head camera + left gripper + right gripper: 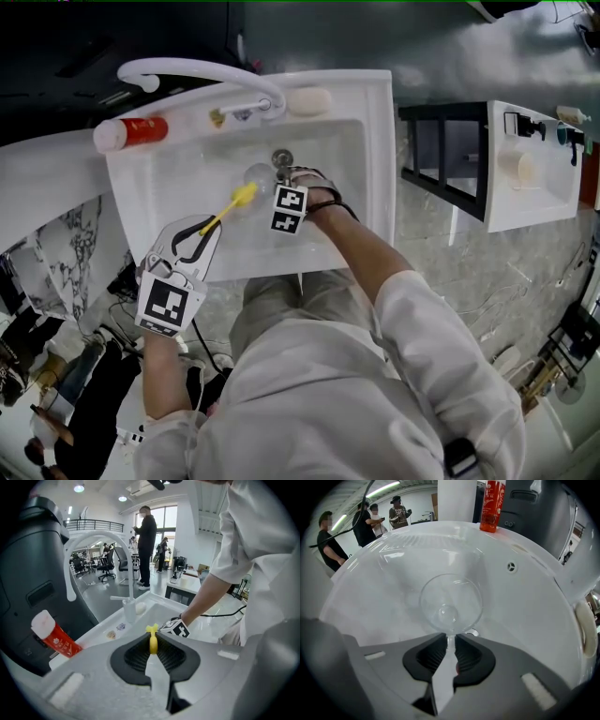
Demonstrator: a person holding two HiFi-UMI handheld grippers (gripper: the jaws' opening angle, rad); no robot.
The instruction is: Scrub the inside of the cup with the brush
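Overhead, a white faucet (202, 73), a soap bar (309, 100) and a red bottle (141, 132) line the sink (375, 150) rim. The left gripper (153, 644) pinches the yellow brush (152, 639). The right gripper (449, 641) clamps the stem of the clear stemmed glass (451, 603), which sits in the basin. The brush's bristles are hard to make out.

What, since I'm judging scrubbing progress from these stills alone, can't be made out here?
- Bristles of the yellow plastic brush: seen end-on in the left gripper view, its handle buried in the left tool; too small in the head view.
- Whether the brush touches the clear stemmed glass cup: too small in the head view.
- Cup's stem and foot: right gripper view, covered by the right tool gripping the stem.
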